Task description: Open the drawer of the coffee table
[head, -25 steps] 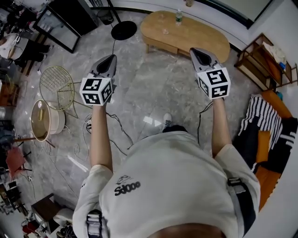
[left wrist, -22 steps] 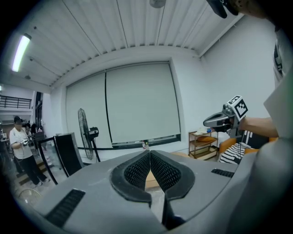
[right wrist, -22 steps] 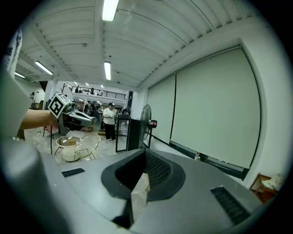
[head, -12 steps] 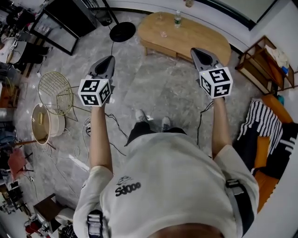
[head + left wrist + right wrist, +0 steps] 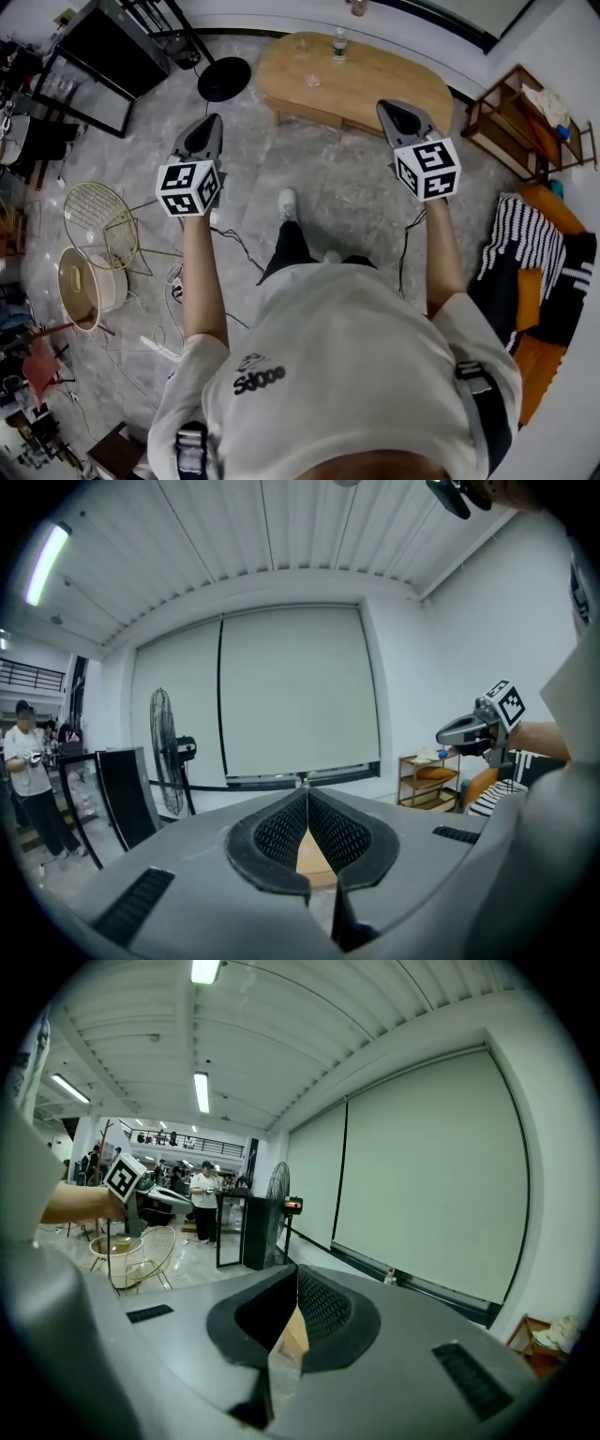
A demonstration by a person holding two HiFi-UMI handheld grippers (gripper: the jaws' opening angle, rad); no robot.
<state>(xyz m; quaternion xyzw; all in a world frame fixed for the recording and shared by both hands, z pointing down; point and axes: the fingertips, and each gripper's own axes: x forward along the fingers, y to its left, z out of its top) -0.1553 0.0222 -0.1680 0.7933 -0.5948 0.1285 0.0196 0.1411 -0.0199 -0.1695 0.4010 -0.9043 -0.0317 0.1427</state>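
The wooden oval coffee table [image 5: 375, 82] stands ahead of me on the marble floor, with a bottle [image 5: 339, 42] on its top. Its near side face [image 5: 302, 110] shows, but I cannot make out the drawer. My left gripper [image 5: 214, 122] is held out over the floor, short of the table's left end, jaws shut and empty. My right gripper [image 5: 387, 106] hangs in line with the table's near edge, also shut and empty. In the left gripper view the left gripper [image 5: 305, 792] has its pads together, with a sliver of table [image 5: 315, 862] below. The right gripper [image 5: 292, 1271] looks shut too.
A black fan base [image 5: 223, 79] lies left of the table. A wire chair [image 5: 94, 212], a round tub [image 5: 81, 277] and floor cables [image 5: 178, 274] are at the left. A wooden shelf [image 5: 511, 117] and striped cloth [image 5: 534, 246] stand at the right. A person [image 5: 26, 771] stands far left.
I have walked forward: the floor and chair slid back beneath me and one foot stepped out ahead. Both grippers travelled toward the table and stayed shut.
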